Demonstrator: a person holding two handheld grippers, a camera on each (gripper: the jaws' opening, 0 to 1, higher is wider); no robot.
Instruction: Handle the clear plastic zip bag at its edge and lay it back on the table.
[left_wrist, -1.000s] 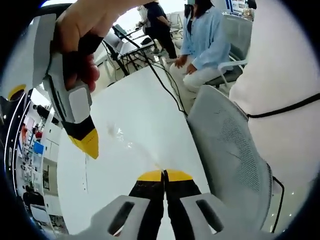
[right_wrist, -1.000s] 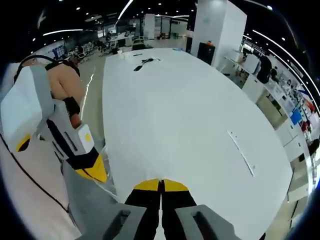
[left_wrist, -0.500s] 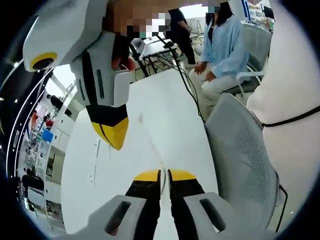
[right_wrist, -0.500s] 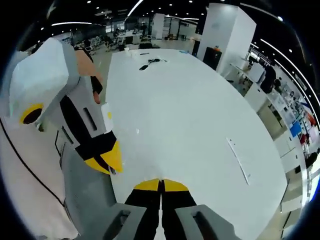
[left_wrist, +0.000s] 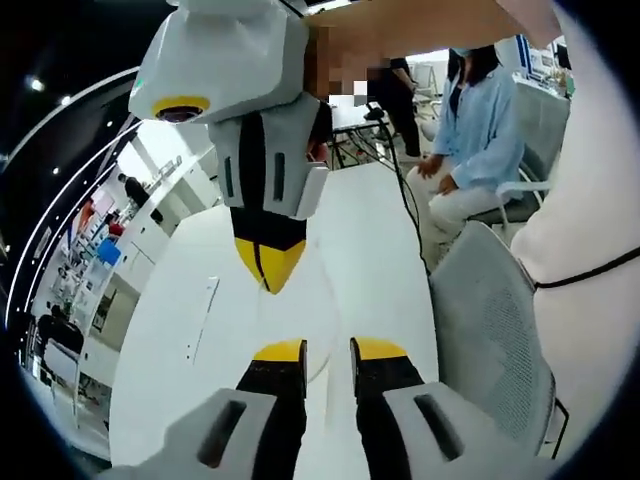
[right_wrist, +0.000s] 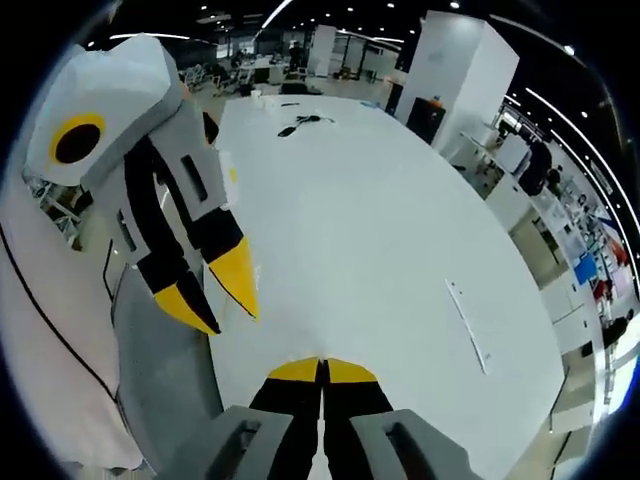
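Observation:
The clear zip bag (left_wrist: 312, 330) is a faint glossy film that hangs under my right gripper (left_wrist: 268, 272), above the white table (left_wrist: 370, 250). That gripper comes down from the top of the left gripper view with its yellow tips pressed together on the bag's upper edge. My left gripper (left_wrist: 330, 350) is open just below it, jaws apart on either side of the film without touching it. In the right gripper view the left gripper (right_wrist: 215, 292) stands at the left with its yellow fingertips (right_wrist: 238, 280) spread. The right gripper (right_wrist: 322, 366) is shut; I cannot make out the bag there.
A grey mesh chair (left_wrist: 490, 320) stands at the table's near edge, beside the person's white garment (left_wrist: 590, 200). A seated person in a light blue shirt (left_wrist: 475, 120) is at the far end. A black cable (right_wrist: 300, 125) and a thin strip (right_wrist: 467, 325) lie on the table.
My left gripper has gone from shut to open. The right gripper has risen and swung over to stand right above the left jaws. Both views have tilted.

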